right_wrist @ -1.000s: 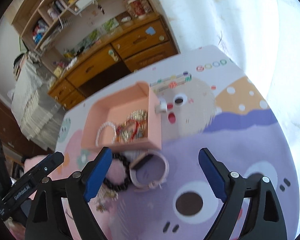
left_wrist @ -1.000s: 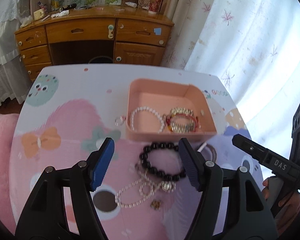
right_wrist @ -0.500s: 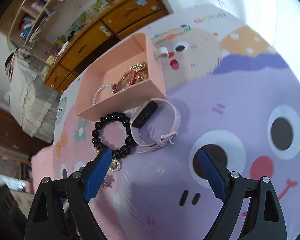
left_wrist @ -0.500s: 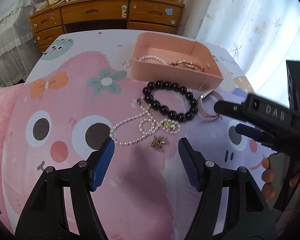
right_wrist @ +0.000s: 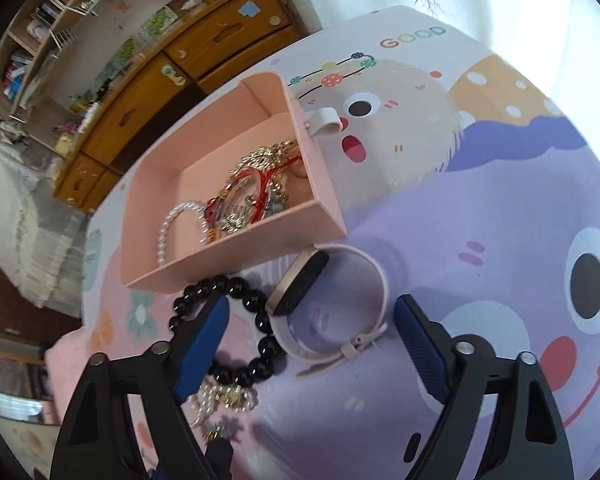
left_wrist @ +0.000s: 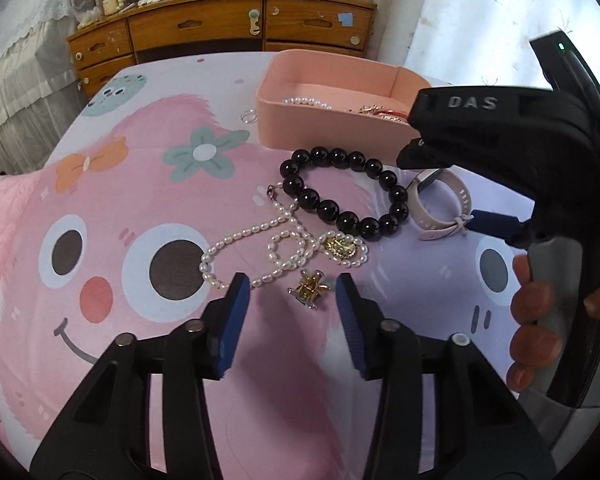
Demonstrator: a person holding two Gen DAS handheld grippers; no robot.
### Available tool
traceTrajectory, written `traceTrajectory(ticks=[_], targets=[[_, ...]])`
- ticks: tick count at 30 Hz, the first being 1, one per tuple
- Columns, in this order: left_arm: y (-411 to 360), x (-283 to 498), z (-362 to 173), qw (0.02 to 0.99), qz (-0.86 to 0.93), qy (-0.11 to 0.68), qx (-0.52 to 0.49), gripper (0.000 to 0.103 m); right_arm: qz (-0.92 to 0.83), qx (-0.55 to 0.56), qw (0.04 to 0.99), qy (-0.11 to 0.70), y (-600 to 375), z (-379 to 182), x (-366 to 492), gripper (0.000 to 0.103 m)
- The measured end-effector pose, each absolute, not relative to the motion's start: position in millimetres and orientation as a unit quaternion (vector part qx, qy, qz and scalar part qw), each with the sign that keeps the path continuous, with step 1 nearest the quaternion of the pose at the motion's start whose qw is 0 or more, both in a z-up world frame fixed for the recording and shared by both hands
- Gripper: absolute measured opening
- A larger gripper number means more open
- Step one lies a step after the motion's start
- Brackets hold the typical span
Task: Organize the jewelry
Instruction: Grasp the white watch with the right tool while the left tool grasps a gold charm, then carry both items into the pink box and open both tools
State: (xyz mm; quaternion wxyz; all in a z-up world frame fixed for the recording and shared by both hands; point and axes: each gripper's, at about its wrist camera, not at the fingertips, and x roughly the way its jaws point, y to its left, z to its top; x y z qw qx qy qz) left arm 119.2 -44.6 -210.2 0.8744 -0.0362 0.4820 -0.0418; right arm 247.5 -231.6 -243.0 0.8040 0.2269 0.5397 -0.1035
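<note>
The left gripper hangs spread over a gold charm. At twelve o'clock lie a pearl strand, black beads and a pink box. At two o'clock the right gripper partly hides what seems a watch.

Legible markings:
- "DAS": raised grey capitals on the black body of the right gripper, read in the left wrist view.
- "GOOD": multicoloured outline letters printed on the cartoon tablecloth near its far edge, read in the right wrist view.

No other text, number or brand is readable.
</note>
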Motion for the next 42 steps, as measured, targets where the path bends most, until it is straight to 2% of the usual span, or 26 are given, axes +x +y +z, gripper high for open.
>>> traceTrajectory(ticks=[4, 8, 10, 12, 16, 23, 35, 42], targets=[[-43, 122, -214, 0.874, -0.044, 0.483, -0.041, 0.037, -0.134, 0.189, 0.803, 0.549, -218, -242, 257, 0.066], [-41, 124, -218, 0.872, -0.044, 0.486, -0.033, 0.029, -0.125, 0.189, 0.808, 0.544, -213, -239, 262, 0.055], [-41, 123, -219, 0.872, -0.051, 0.485, -0.031, 0.023, -0.109, 0.204, 0.808, 0.542, -214, -239, 261, 0.038], [-42, 122, -219, 0.873, -0.059, 0.484, -0.027, 0.018, -0.097, 0.213, 0.807, 0.543, -214, -240, 260, 0.029], [-43, 123, -218, 0.874, -0.063, 0.481, -0.026, 0.017, -0.084, 0.212, 0.808, 0.543, -218, -243, 256, 0.02], [-40, 119, -214, 0.877, -0.072, 0.475, -0.028, 0.017, -0.076, 0.223, 0.809, 0.539, -236, -245, 243, 0.014], [-47, 112, -199, 0.878, -0.098, 0.468, -0.02, 0.017, -0.086, 0.233, 0.818, 0.519, -264, -228, 217, 0.014], [-54, 122, -179, 0.871, -0.127, 0.473, -0.036, 0.017, -0.072, 0.22, 0.847, 0.478, -284, -201, 210, 0.014]])
